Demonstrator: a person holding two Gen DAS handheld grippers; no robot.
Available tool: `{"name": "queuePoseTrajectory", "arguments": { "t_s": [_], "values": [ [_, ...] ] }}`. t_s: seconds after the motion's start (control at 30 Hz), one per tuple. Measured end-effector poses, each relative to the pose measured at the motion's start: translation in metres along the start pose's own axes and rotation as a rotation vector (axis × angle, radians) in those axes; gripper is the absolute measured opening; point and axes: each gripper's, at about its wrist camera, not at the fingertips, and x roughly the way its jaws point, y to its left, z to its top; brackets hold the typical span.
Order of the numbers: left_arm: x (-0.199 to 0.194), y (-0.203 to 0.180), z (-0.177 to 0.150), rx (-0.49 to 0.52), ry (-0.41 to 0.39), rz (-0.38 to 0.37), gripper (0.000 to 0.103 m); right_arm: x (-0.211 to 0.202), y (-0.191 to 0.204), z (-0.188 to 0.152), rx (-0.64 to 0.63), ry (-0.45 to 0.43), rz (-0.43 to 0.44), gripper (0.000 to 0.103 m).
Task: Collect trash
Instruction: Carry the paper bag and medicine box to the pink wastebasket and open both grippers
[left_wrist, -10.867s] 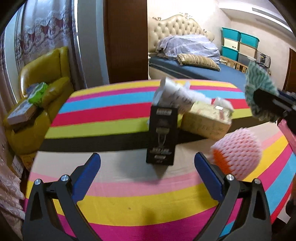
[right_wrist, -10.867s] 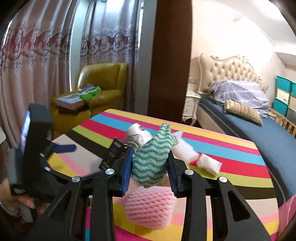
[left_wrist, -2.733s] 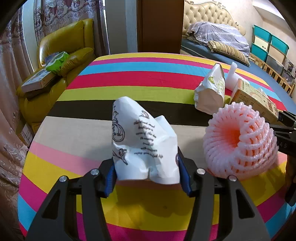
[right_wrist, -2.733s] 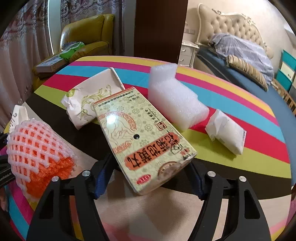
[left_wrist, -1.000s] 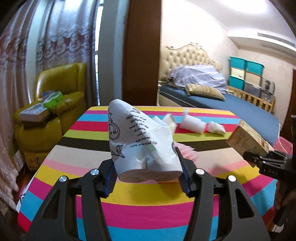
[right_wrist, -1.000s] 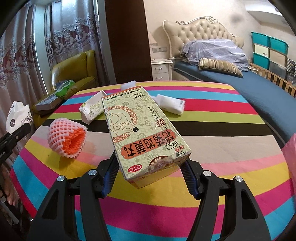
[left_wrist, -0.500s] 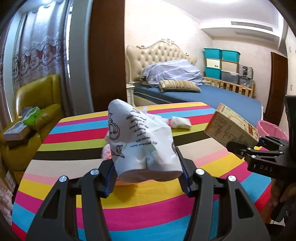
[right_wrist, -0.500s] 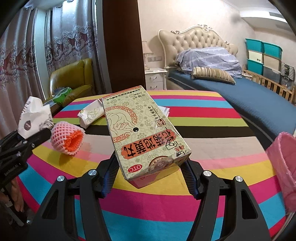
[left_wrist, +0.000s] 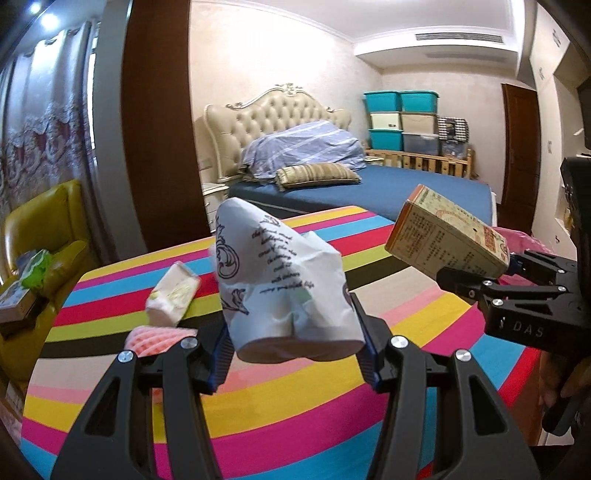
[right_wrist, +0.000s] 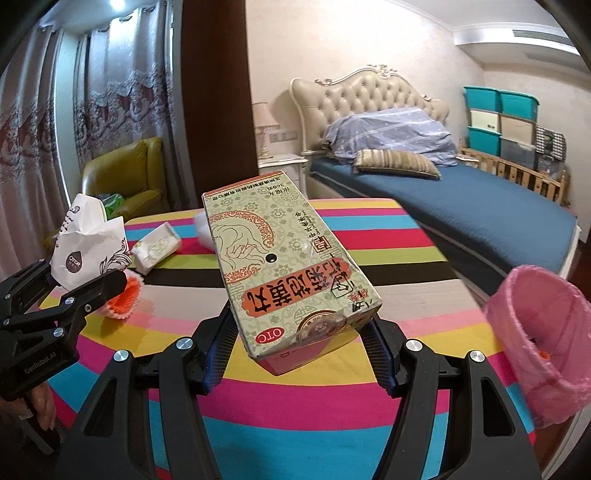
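Observation:
My left gripper (left_wrist: 293, 354) is shut on a crumpled white paper bag (left_wrist: 280, 280) with dark print, held above the striped table (left_wrist: 258, 424). In the right wrist view my right gripper (right_wrist: 299, 350) is shut on a beige and orange medicine carton (right_wrist: 288, 273). That carton (left_wrist: 447, 236) also shows at the right of the left wrist view. A pink-lined trash bin (right_wrist: 543, 332) stands off the table's right edge. On the table lie a pink foam fruit net (right_wrist: 125, 299), a small white packet (right_wrist: 157, 247) and a white foam piece (right_wrist: 203, 229).
A bed (right_wrist: 461, 206) with blue sheets stands behind the table, with stacked storage boxes (right_wrist: 513, 122) by the far wall. A yellow armchair (right_wrist: 122, 177) sits left, by the curtains. A hand (right_wrist: 40, 402) holds the left gripper's body.
Both grippers have swung to the right across the table with their loads. The pink bin has come further into the right wrist view, and the room has slid left in the left wrist view.

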Motion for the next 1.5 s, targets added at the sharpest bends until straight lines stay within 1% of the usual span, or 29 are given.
{"name": "queuePoseTrajectory", "arguments": {
  "t_s": [0.2,0.33,0.43,0.6,0.73,0.83,0.9,0.93,1.03,1.17,1.27,1.37,1.43,1.5],
  "values": [
    [0.016,-0.027,0.017,0.039,-0.005,-0.064,0.054,-0.013,-0.034,0.001,0.035,-0.021,-0.059,0.062],
    [0.03,-0.057,0.028,0.063,-0.009,-0.124,0.054,-0.023,-0.062,0.001,0.057,-0.029,-0.114,0.062],
    [0.043,-0.08,0.035,0.066,0.006,-0.186,0.054,-0.03,-0.081,-0.001,0.07,-0.034,-0.158,0.062],
    [0.067,-0.111,0.043,0.089,0.04,-0.26,0.054,-0.04,-0.119,-0.01,0.096,-0.029,-0.253,0.062],
    [0.084,-0.143,0.052,0.118,0.063,-0.325,0.054,-0.045,-0.151,-0.016,0.124,-0.019,-0.321,0.062],
    [0.094,-0.171,0.057,0.128,0.087,-0.391,0.054,-0.05,-0.179,-0.023,0.15,-0.014,-0.383,0.062],
    [0.104,-0.187,0.064,0.13,0.102,-0.431,0.054,-0.053,-0.195,-0.028,0.172,-0.013,-0.405,0.062],
    [0.111,-0.2,0.068,0.139,0.113,-0.464,0.054,-0.055,-0.204,-0.029,0.185,-0.013,-0.417,0.062],
    [0.123,-0.231,0.079,0.162,0.12,-0.519,0.054,-0.06,-0.232,-0.035,0.223,-0.017,-0.46,0.062],
    [0.147,-0.269,0.089,0.178,0.14,-0.593,0.054,-0.06,-0.267,-0.041,0.278,-0.006,-0.479,0.062],
    [0.162,-0.293,0.092,0.177,0.158,-0.617,0.054,-0.054,-0.286,-0.044,0.29,0.009,-0.486,0.062],
    [0.183,-0.312,0.095,0.162,0.186,-0.647,0.054,-0.055,-0.297,-0.051,0.297,0.023,-0.491,0.062],
    [0.195,-0.322,0.097,0.153,0.192,-0.645,0.054,-0.052,-0.302,-0.05,0.305,0.02,-0.49,0.063],
    [0.205,-0.333,0.099,0.151,0.207,-0.664,0.065,-0.046,-0.304,-0.049,0.304,0.015,-0.467,0.065]
  ]
}}
